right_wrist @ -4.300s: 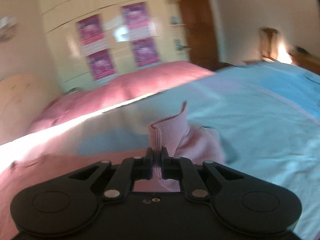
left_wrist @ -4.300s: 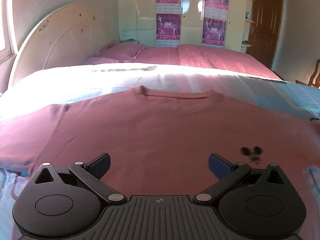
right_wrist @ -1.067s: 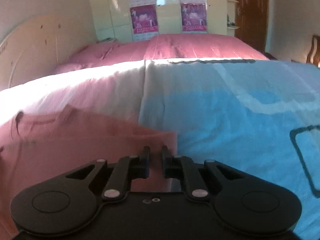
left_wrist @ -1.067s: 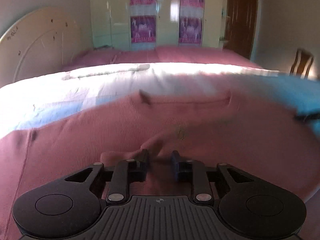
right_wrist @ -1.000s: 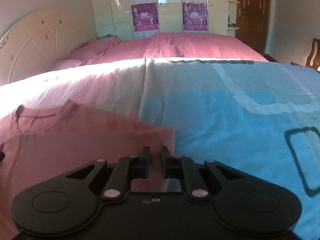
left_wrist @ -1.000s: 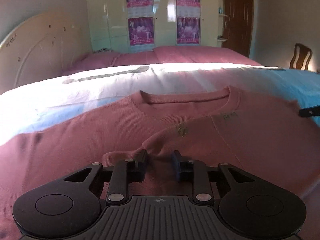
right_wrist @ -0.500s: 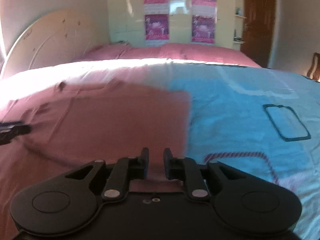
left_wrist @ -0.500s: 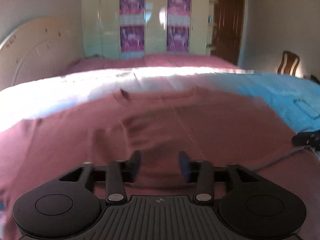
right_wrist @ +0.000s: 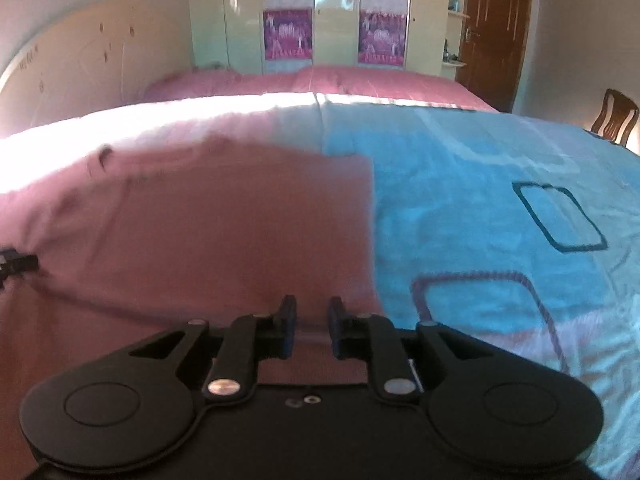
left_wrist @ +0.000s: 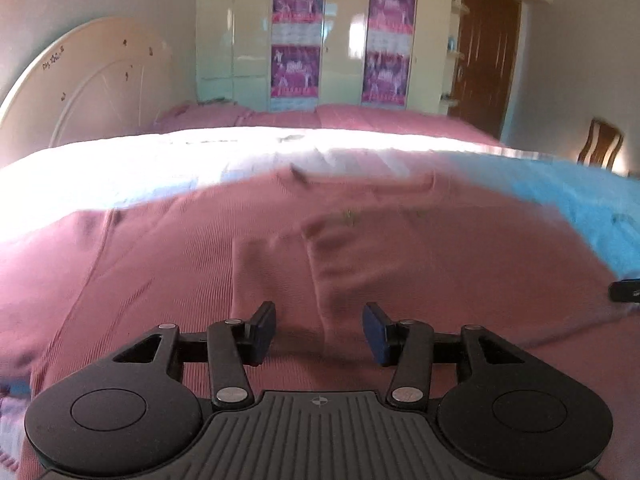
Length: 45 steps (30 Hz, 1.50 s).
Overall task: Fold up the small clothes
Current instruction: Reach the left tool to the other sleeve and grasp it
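Observation:
A pink ribbed sweater (left_wrist: pixel 280 248) lies flat on the bed with its right side folded in over the body; its collar (left_wrist: pixel 360 178) is at the far end. My left gripper (left_wrist: pixel 319 330) is open and empty over the near part of the sweater. My right gripper (right_wrist: pixel 312 328) is slightly open and empty, over the sweater's near right edge (right_wrist: pixel 240 232). The tip of the right gripper shows at the right edge of the left wrist view (left_wrist: pixel 624 291), and the left gripper's tip at the left edge of the right wrist view (right_wrist: pixel 16 264).
The sweater rests on a blue and white patterned bedspread (right_wrist: pixel 500 208). Behind are a pink cover (left_wrist: pixel 360 118), a cream headboard (left_wrist: pixel 88 92), a wardrobe with posters (left_wrist: pixel 340 40), a brown door (left_wrist: pixel 484 60) and a wooden chair (left_wrist: pixel 600 148).
Both grippers have let go of the folded sweater side and opened, the left one wider. They have drawn back toward the near edge, and the folded part now lies flat.

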Motion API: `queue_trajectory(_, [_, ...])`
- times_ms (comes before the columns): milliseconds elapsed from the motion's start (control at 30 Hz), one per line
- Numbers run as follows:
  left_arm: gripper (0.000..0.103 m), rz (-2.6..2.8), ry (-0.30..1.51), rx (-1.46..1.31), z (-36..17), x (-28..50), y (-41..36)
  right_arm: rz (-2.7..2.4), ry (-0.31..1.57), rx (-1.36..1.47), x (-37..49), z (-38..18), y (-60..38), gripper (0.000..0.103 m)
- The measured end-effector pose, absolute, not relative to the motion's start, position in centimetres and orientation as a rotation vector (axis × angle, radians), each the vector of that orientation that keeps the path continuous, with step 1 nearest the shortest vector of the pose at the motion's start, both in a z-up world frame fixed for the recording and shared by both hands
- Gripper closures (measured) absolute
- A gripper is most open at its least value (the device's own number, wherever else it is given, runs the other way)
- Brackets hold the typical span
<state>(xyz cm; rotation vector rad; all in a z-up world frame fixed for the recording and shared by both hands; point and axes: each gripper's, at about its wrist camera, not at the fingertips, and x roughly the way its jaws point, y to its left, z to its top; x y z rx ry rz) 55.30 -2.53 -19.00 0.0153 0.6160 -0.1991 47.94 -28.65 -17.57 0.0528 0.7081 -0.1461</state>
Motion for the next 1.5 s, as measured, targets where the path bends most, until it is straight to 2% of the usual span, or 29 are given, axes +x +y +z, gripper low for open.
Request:
queue_trajectory(67, [0.055, -0.213, 0.599, 0.059, -18.7, 57.0, -3.3, -0.131, 0.685, 0.049, 49.9, -17.1, -28.6, 0.084])
queue_trajectory(200, [0.045, -0.216, 0.624, 0.061, -19.2, 62.1, -5.1, -0.082, 0.679, 0.131, 57.1, -17.7, -27.6, 0.084])
queue_trajectory(333, [0.045, -0.173, 0.660, 0.090, -20.3, 63.8, -4.6, 0.006, 0.685, 0.069, 60.8, -19.0, -25.0, 0.084])
queue_trajectory(400, [0.045, -0.153, 0.656, 0.084, -20.4, 63.6, -3.0, -0.045, 0.692, 0.056, 61.3, -19.4, -26.4, 0.088])
queue_trajectory(433, [0.043, -0.147, 0.657, 0.087, -20.4, 63.4, -2.4, -0.134, 0.684, 0.084, 61.3, -19.3, -28.5, 0.088])
queue_trajectory(467, [0.034, -0.144, 0.661, 0.077, -20.6, 63.4, -1.9, -0.211, 0.679, 0.102, 61.1, -19.1, -30.5, 0.088])
queue_trajectory(500, [0.033, -0.141, 0.665, 0.061, -20.7, 63.4, -1.5, -0.274, 0.678, 0.111, 60.9, -19.1, -32.4, 0.091])
queue_trajectory(567, [0.033, -0.131, 0.662, 0.044, -20.7, 63.3, -1.5, -0.238, 0.699, 0.149, 60.6, -19.0, -34.3, 0.091])
queue_trajectory(633, [0.033, -0.120, 0.627, 0.029, -20.0, 62.3, -1.8, -0.222, 0.700, 0.106, 59.7, -18.1, -33.4, 0.078])
queue_trajectory(700, [0.033, -0.141, 0.592, 0.016, -18.9, 60.2, -2.6, -0.172, 0.659, 0.094, 57.4, -16.9, -31.8, 0.077])
queue_trajectory(800, [0.033, -0.194, 0.578, 0.041, -18.7, 57.1, -4.4, -0.079, 0.653, 0.082, 54.5, -16.7, -28.4, 0.079])
queue_trajectory(900, [0.033, -0.179, 0.688, 0.043, -20.7, 56.8, -4.7, -0.080, 0.732, 0.074, 52.4, -18.6, -26.8, 0.079])
queue_trajectory(1000, [0.033, -0.164, 0.648, 0.046, -20.0, 55.7, -3.8, -0.121, 0.751, 0.066, 51.6, -18.6, -26.4, 0.078])
queue_trajectory(1100, [0.033, -0.102, 0.608, -0.026, -18.8, 54.4, 0.1, -0.129, 0.677, 0.089, 50.2, -16.4, -26.3, 0.071])
queue_trajectory(1233, [0.033, 0.056, 0.579, -0.080, -18.1, 51.6, 8.0, -0.142, 0.655, 0.180, 48.8, -15.2, -27.0, 0.071])
queue_trajectory(1500, [0.033, 0.397, 0.564, -0.274, -18.9, 47.5, 27.6, -0.126, 0.663, 0.155, 49.1, -15.9, -23.5, 0.074])
